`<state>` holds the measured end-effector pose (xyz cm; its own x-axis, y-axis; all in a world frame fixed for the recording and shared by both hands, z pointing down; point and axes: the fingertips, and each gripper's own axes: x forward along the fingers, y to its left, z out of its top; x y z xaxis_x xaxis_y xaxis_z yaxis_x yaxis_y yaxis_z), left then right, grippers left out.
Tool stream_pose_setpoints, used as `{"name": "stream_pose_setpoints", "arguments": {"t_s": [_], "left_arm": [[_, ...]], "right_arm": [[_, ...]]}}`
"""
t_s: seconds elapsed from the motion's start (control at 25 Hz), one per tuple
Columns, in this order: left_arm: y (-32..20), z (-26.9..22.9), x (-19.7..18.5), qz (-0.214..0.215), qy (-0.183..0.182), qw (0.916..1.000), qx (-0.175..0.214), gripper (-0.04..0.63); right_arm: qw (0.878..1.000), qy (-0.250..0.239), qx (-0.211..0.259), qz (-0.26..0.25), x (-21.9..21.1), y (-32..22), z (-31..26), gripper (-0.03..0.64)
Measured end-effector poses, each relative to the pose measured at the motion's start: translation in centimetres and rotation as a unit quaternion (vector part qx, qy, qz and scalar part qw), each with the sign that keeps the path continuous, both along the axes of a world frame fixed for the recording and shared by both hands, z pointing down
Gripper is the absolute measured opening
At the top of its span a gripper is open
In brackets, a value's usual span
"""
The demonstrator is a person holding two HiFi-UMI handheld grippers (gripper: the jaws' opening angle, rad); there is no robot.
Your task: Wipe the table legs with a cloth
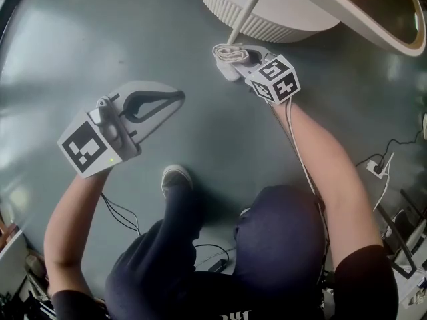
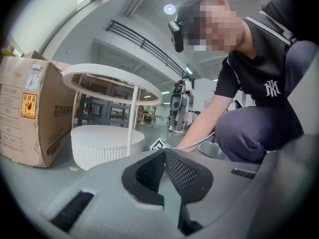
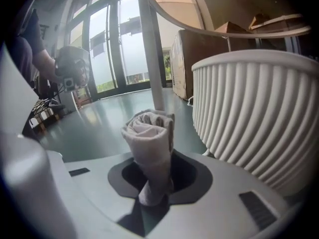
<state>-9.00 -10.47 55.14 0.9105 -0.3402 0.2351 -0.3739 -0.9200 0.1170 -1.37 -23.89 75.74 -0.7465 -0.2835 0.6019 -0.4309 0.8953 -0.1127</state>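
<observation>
**Knee up close, R gripper holding the cloth at the foot of the table leg**

Person's bent knee [image 1: 275, 240] is filling the bottom of the head view, since they're crouching low over the grey floor [image 1: 80, 39]. R gripper [image 1: 227, 60] is reaching fwd w/ its jaws clenching a rolled, off-white cloth [image 3: 149, 136]. The roll is standing up out of the jaws, its free end pointing away from the hand.

Key relation: the slim white table leg [image 3: 148, 49] is rising dead ahead of the jaws, directly behind the cloth. Its long axis is running near-upright, leaning a little twd the tabletop rim [image 1: 373, 15]. Cloth is sitting at the leg's lowest part. Can't tell whether it's touching or just short of it. The ribbed white drum base [image 3: 254, 118] is standing just to the R of the leg, so clearance on that side is looking tight.

L gripper [image 1: 163, 101] is hanging well apart to the L, pointing across the floor, jaws pressed together on nothing. From its view the table and a cardboard box [image 2: 27, 111] are sitting off in the distance.

Judgement: R hand is much the nearer, so the wipe is falling to it. It's prob. needing a stroke along the leg's axis, upward from the foot.
</observation>
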Motion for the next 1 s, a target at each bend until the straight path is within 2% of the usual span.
{"name": "stream_pose_setpoints", "arguments": {"t_s": [0.16,0.24,0.36,0.44,0.52,0.68,0.84,1.0], "left_arm": [[0.6,0.0,0.8,0.014,-0.003,0.9999,0.003,0.008],[1.1,0.0,0.9,0.018,-0.007,0.9998,0.001,0.008],[1.8,-0.2,1.2,0.021,-0.011,0.9997,-0.004,0.008],[1.9,-0.6,1.5,0.021,-0.011,0.9997,-0.005,0.008],[1.5,-1.1,1.5,0.016,-0.005,0.9999,-0.002,0.008],[1.1,-2.4,1.8,0.014,0.001,0.9998,0.017,0.008],[1.2,-4.1,3.3,0.027,0.008,0.9988,0.04,0.008],[1.3,-3.4,2.0,0.031,0.014,0.9988,0.035,0.008]], "right_arm": [[0.999,0.04,-0.02,0.0,0.1,-0.4,0.7,0.083],[0.999,0.037,-0.024,0.002,-0.4,0.0,-0.2,0.083],[1.0,-0.016,-0.011,-0.01,-0.8,1.4,-4.5,0.082],[0.998,-0.055,0.026,-0.032,-1.0,2.1,-9.3,0.081],[0.991,-0.101,0.073,-0.042,-1.3,2.3,-14.8,0.081],[0.973,-0.191,0.129,-0.01,-1.6,1.8,-24.4,0.081],[0.96,-0.222,0.173,-0.004,-1.6,1.5,-30.0,0.081],[0.957,-0.216,0.193,0.001,-3.8,0.0,-30.3,0.081]]}}
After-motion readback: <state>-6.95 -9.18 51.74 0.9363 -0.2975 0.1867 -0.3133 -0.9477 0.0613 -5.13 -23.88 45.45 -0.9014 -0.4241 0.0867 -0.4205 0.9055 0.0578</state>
